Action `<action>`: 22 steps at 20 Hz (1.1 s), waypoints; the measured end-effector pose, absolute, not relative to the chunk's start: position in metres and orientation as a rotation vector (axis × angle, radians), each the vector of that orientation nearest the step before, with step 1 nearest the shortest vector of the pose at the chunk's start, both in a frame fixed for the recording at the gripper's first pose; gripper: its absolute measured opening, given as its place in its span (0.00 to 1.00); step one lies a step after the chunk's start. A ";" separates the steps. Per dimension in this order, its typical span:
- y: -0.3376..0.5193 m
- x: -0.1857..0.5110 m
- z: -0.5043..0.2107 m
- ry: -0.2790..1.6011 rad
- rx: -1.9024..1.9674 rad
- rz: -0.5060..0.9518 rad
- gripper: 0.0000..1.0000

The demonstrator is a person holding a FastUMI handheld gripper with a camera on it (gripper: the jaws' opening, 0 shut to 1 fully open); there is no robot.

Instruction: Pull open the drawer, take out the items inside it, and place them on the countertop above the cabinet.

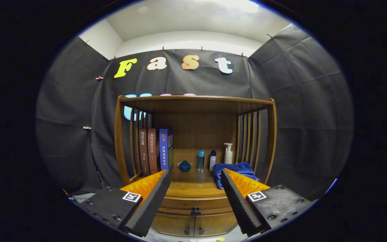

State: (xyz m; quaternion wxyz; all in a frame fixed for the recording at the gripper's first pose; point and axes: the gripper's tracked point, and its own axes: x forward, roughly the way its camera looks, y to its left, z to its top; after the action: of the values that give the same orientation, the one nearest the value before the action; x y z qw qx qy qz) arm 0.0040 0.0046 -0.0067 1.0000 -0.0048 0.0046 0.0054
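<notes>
We hold the gripper (196, 176) wide open and empty. The closed drawer (195, 203) sits between and just ahead of its 2 fingers, knob (195, 211) untouched. Beyond, the countertop (193, 183) waits; nothing is done.

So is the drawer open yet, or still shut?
Shut. The drawer front sits flush with the cabinet, its dark knob untouched. The gripper is open, fingers spread wide and holding nothing.

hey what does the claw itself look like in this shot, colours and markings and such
The claw has two long black fingers with ribbed foam-like inner pads and orange textured backs. Each finger sits on a black block with screws, and each block carries a small square black-and-white marker.
</notes>
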 end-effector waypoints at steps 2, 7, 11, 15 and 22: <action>0.004 0.006 -0.010 0.012 -0.009 0.011 0.99; 0.003 0.020 -0.036 0.056 -0.001 0.008 0.99; 0.000 0.035 -0.075 0.118 0.031 0.006 0.99; -0.005 0.052 -0.118 0.186 0.056 0.000 0.99; -0.006 0.080 -0.190 0.312 0.062 0.001 0.99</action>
State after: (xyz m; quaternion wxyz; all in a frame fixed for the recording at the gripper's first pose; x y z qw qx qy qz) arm 0.0801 -0.0063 -0.1902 0.9874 0.0311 0.1552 0.0007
